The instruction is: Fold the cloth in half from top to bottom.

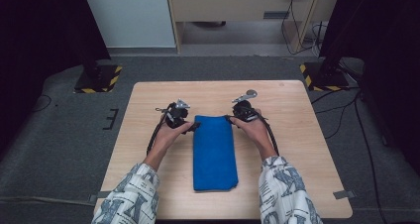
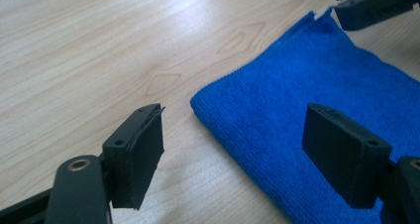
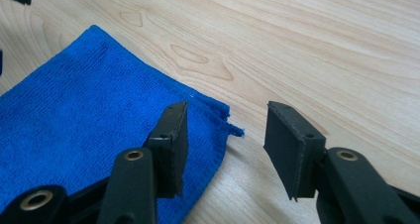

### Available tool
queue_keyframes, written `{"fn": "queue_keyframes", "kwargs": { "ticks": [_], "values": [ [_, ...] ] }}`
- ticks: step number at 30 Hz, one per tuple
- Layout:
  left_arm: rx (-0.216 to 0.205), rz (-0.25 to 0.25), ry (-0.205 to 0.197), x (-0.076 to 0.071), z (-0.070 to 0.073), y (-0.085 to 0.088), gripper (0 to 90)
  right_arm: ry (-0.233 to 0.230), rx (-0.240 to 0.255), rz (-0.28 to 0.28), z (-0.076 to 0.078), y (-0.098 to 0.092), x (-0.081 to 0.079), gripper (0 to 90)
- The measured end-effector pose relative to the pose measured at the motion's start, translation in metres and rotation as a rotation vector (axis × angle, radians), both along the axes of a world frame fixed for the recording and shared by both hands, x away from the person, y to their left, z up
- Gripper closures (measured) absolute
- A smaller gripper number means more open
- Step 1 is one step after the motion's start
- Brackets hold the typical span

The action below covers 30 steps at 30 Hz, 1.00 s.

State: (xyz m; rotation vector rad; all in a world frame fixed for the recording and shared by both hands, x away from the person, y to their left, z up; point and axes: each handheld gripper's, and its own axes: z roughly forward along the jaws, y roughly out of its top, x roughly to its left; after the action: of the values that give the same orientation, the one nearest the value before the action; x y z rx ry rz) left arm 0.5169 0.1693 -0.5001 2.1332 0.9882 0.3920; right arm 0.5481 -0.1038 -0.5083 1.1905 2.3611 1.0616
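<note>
The table carries a folded blue cloth lengthwise at its middle, far end between the 2 grippers. The left gripper straddles the far left corner, jaws apart, gripping nothing; the right gripper frames the far right corner, also unclenched. To pinch well, each should dip until 1 pad slides under the layers, catching every layer, both at equal depth.

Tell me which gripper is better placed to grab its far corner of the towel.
Probably the right gripper: the towel corner already lies between its open fingers. The left gripper also straddles its corner, but more loosely.
</note>
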Motion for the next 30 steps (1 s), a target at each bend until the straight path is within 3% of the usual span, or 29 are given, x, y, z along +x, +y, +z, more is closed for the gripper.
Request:
{"fn": "queue_keyframes", "kwargs": {
  "ticks": [7, 10, 14, 22, 26, 30],
  "values": [
    [-0.002, -0.009, -0.003, -0.001, -0.003, 0.003, 24.8, 0.024, -0.013, -0.007, -0.011, 0.011, 0.008, 49.1],
    [-0.002, -0.006, -0.001, -0.001, -0.006, 0.007, 26.5, 0.029, -0.019, -0.012, -0.015, 0.012, 0.011, 53.9],
    [-0.062, 0.009, 0.007, 0.001, -0.008, 0.011, 28.6, 0.042, -0.019, 0.003, -0.02, 0.014, 0.011, 61.7],
    [-0.06, 0.012, -0.024, 0.003, -0.01, 0.006, 32.6, 0.049, -0.01, 0.041, -0.019, 0.017, 0.009, 84.2],
    [-0.068, 0.032, -0.004, 0.01, -0.02, 0.003, 33.8, 0.046, -0.023, 0.036, -0.018, 0.019, 0.007, 86.9],
    [-0.059, 0.064, -0.011, 0.016, -0.023, 0.001, 36.4, 0.046, -0.044, 0.038, -0.017, 0.02, 0.004, 86.9]
  ]
}}
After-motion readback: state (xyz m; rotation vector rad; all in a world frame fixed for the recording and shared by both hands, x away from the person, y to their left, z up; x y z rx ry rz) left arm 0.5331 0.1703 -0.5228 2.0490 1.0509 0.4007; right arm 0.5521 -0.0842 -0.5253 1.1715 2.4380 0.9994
